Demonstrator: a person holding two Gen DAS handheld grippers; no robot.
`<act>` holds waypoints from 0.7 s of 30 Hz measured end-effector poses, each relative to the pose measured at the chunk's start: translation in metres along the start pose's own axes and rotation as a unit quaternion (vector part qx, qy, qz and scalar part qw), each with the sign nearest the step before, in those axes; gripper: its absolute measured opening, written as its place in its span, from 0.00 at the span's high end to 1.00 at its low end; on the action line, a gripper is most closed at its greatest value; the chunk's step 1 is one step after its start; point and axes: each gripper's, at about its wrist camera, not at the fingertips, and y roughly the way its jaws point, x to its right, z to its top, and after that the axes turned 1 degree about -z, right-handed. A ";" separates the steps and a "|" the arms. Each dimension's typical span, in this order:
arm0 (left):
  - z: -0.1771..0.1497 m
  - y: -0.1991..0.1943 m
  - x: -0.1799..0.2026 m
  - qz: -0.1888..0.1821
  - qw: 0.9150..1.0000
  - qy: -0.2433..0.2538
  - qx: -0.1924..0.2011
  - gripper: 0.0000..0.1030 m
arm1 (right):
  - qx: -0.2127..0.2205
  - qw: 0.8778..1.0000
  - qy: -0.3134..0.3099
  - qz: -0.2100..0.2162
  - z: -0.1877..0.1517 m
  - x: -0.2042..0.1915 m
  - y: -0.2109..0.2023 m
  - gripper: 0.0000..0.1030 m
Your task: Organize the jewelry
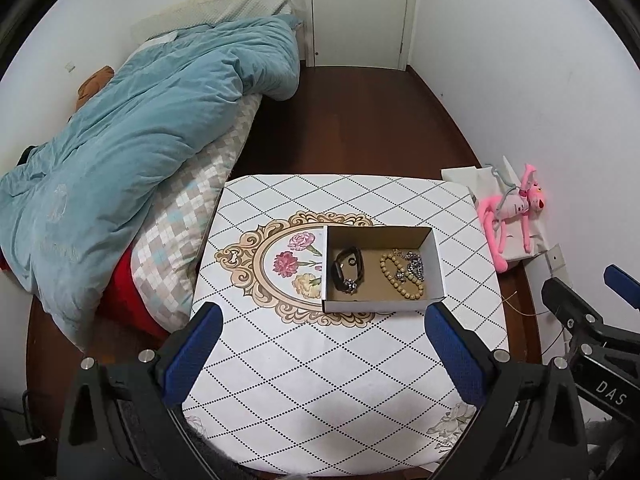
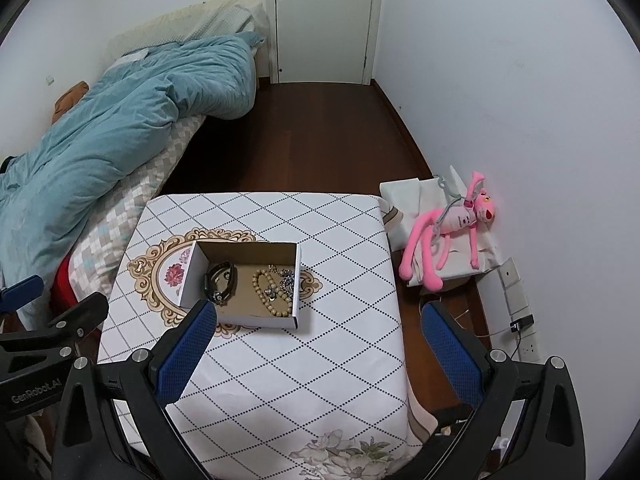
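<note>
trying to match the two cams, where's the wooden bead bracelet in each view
Left wrist view: the wooden bead bracelet lies right of centre, in the right half of the cardboard box.
Right wrist view: the same bracelet lies left of centre, again in the box's right half.
Shared landmark: the black watch, left of the bracelet in both.

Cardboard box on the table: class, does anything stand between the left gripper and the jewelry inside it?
Only the cardboard box's own near wall. The left gripper hangs open above bare tablecloth. The beaded bracelet and black watch lie uncovered, reachable from above.
</note>
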 end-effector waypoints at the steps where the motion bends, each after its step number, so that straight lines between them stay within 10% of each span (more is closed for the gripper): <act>1: -0.001 0.000 -0.001 0.001 1.000 0.000 0.000 0.00 | -0.001 1.000 -0.001 0.000 0.000 -0.001 0.001 0.00; 21: -0.003 0.006 -0.004 0.007 1.000 -0.003 -0.008 0.00 | -0.010 1.000 -0.009 -0.002 -0.001 -0.007 0.006 0.00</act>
